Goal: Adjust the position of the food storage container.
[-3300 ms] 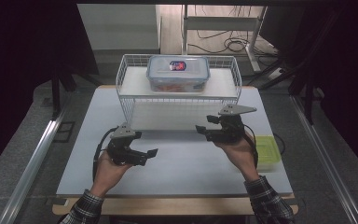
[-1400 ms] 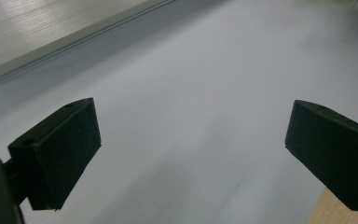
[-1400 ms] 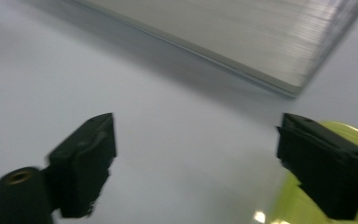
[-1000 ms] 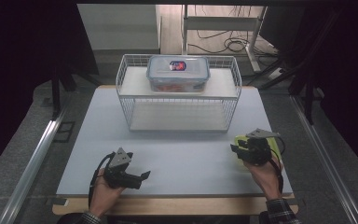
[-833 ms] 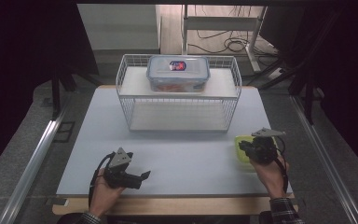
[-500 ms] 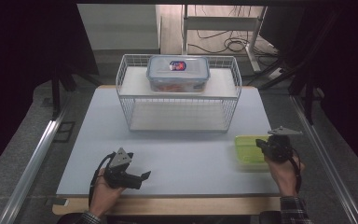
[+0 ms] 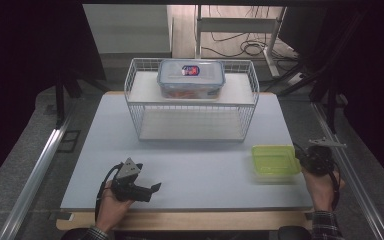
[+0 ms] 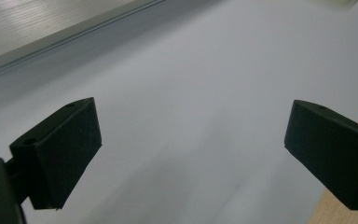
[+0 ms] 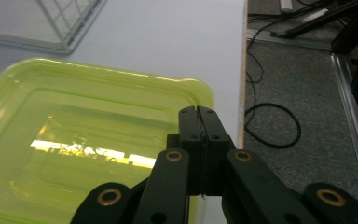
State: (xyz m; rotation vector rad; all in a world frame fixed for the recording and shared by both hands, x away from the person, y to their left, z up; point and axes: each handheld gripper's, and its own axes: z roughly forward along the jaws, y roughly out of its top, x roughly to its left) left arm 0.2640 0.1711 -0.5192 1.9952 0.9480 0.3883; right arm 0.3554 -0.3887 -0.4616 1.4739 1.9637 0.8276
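High view: the green box [image 7: 275, 161] lies just inward of the right gripper [image 7: 314, 159], long axis running sideways toward the left gripper [image 7: 145, 191], which rests well apart with jaws wide. The right gripper's jaws are pressed together with nothing between, tips over the box's near corner.

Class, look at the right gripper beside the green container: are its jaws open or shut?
Shut. The right gripper shows its two black jaws pressed flat together, nothing between them, over the green container.

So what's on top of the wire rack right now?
A clear lidded box sits on the wire rack's top shelf, with something orange-red inside; the frosted walls hide what it is. The lower shelf looks bare.
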